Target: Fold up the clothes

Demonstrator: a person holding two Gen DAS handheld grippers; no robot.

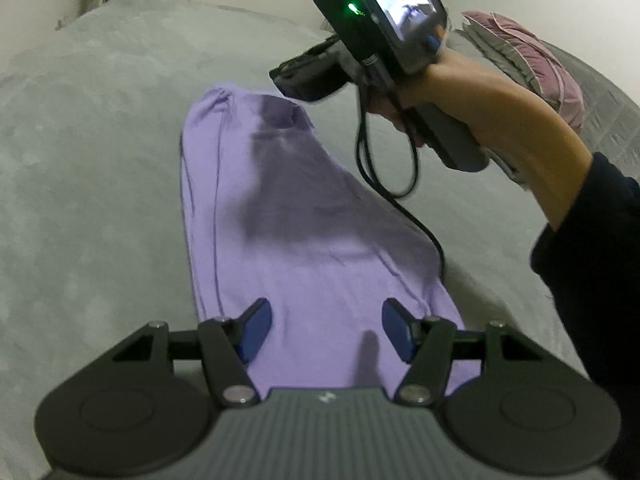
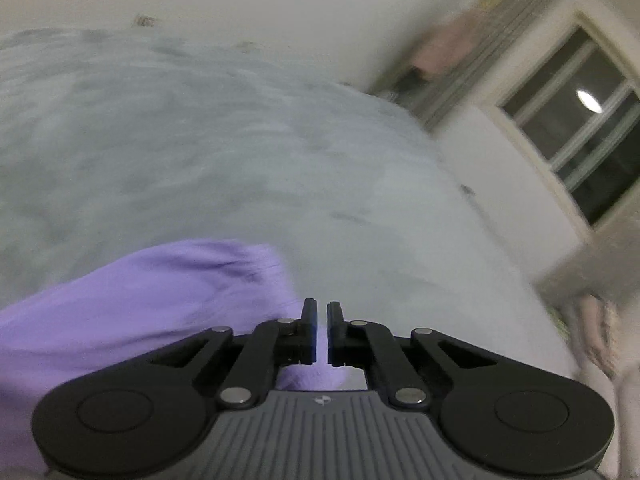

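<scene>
**On a grey bed: lilac garment laid flat**

On the grey bed (image 1: 92, 184), the lilac garment (image 1: 304, 240) lay lengthwise. The left claw (image 1: 326, 330) hovered wide open, empty, above its near end. Only the right wrist view showed a window (image 2: 580, 132); the right claw (image 2: 322, 330) was nearly closed, gripping nothing.

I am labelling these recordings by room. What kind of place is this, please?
Most likely a bedroom at home. A purple garment lies on a wide soft grey blanket that looks like a bed, folded bedding is stacked by the wall, and a window shows dark outside.
</scene>
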